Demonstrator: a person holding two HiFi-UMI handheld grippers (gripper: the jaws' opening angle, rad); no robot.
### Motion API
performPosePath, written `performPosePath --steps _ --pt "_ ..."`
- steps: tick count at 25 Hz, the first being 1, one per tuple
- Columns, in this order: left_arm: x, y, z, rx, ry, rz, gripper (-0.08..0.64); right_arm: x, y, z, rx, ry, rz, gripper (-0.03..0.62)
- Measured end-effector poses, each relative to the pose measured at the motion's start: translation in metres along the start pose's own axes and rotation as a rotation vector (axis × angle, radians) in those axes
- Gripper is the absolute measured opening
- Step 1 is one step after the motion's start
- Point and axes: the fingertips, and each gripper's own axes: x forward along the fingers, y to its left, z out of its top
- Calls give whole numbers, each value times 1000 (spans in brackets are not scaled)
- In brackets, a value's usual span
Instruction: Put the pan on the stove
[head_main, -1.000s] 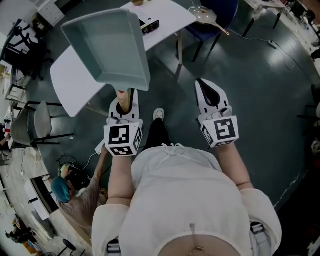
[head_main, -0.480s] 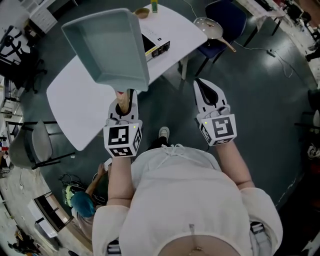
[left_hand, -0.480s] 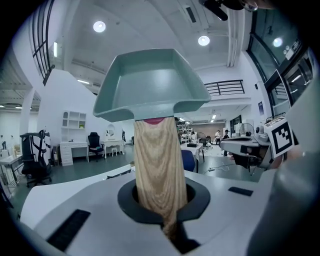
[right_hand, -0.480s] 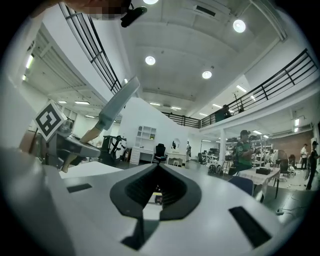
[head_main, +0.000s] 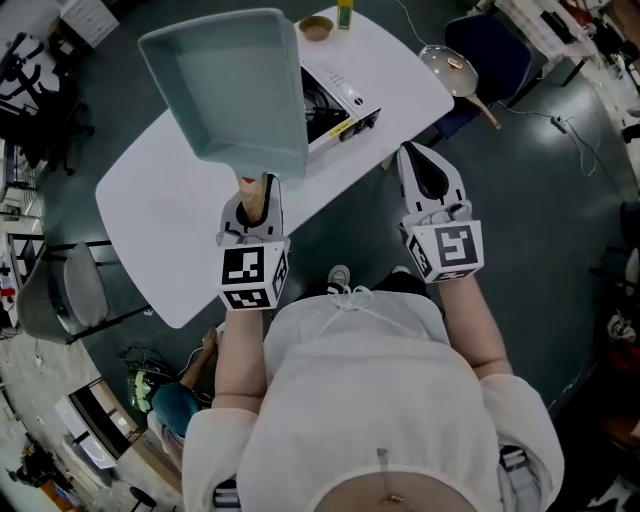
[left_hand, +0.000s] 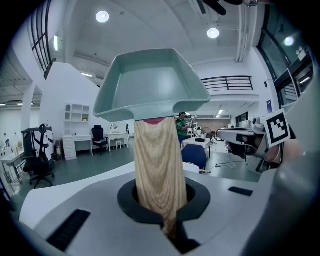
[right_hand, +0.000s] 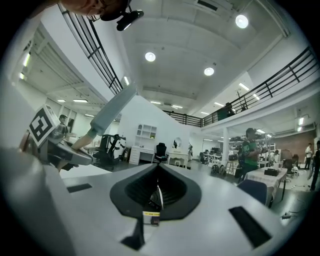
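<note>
A square grey-green pan (head_main: 235, 90) with a wooden handle (head_main: 258, 195) is held up in the air by my left gripper (head_main: 252, 192), which is shut on the handle. In the left gripper view the pan (left_hand: 150, 85) stands above the jaws, with the handle (left_hand: 159, 165) clamped between them. A portable stove (head_main: 337, 103) sits on the white table (head_main: 170, 230), just right of the pan and below it. My right gripper (head_main: 430, 172) hangs over the floor to the right of the table, shut with nothing in it (right_hand: 156, 196).
A small bowl (head_main: 316, 27) and a bottle (head_main: 344, 10) stand at the table's far edge. Another pan (head_main: 455, 70) lies on a blue chair (head_main: 495, 50) at the upper right. A grey chair (head_main: 70, 285) and a seated person (head_main: 170, 405) are at the left.
The table and stove have slid down and right in the head view and now show more fully. The pan stays clamped in the left gripper; both grippers keep their pose.
</note>
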Motion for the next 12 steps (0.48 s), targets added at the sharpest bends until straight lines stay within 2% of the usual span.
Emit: performPosePath --steps 8,12 --pt "53 25 -11 -32 43 107 21 80 -17 -27 -4 2 128 6" --pt "78 25 -17 -37 62 214 21 123 -31 -40 -2 -10 248 6"
